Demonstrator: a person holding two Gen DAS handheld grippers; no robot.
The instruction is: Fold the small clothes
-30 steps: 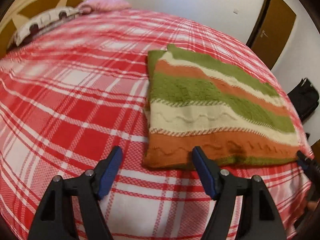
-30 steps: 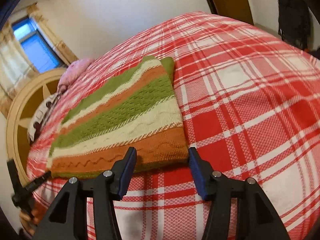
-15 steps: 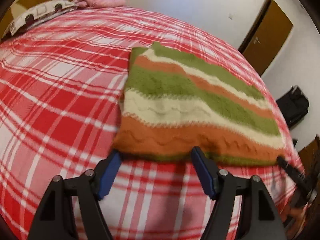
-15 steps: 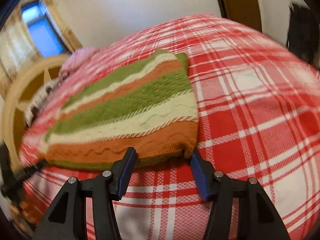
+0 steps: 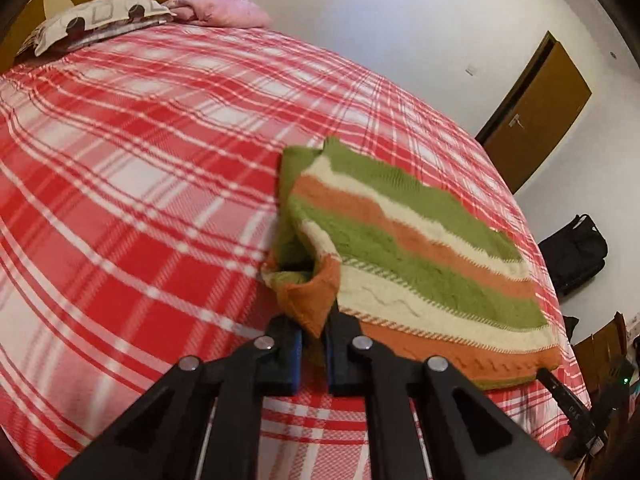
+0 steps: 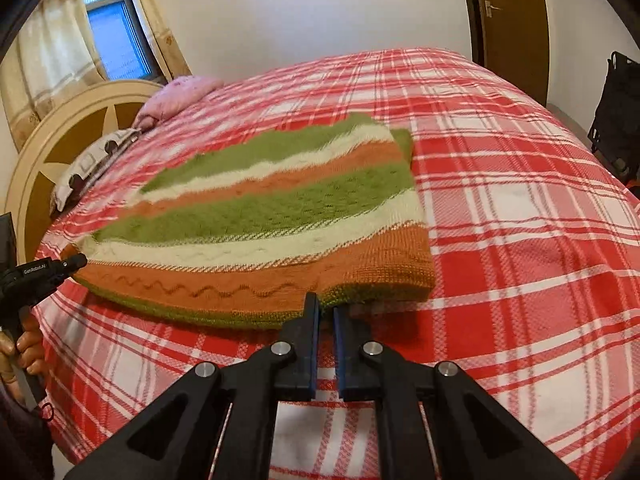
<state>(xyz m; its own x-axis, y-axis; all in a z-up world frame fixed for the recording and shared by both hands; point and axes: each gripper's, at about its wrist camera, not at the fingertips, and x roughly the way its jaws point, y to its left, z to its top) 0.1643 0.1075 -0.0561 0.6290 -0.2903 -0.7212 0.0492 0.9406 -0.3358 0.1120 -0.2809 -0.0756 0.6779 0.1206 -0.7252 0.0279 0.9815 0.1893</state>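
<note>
A knitted garment striped green, orange and cream (image 5: 420, 248) lies folded on the red plaid bed (image 5: 140, 184). My left gripper (image 5: 318, 320) is shut on its near left orange corner, which is lifted and bunched above the blanket. In the right wrist view the garment (image 6: 280, 204) lies flat apart from its near hem. My right gripper (image 6: 326, 308) is shut on the green-orange hem near the garment's near right corner. The left gripper's tip (image 6: 60, 268) shows at the garment's far left corner.
Pillows (image 5: 120, 12) and a rounded wooden headboard (image 6: 80, 132) stand at the bed's head. A brown door (image 5: 532, 108) and a black bag (image 5: 576, 252) are beyond the bed's far side. A window with curtains (image 6: 108, 32) is behind the headboard.
Both grippers moved forward to the garment's near edge and closed on it. The left corner has been lifted and bunched up.
</note>
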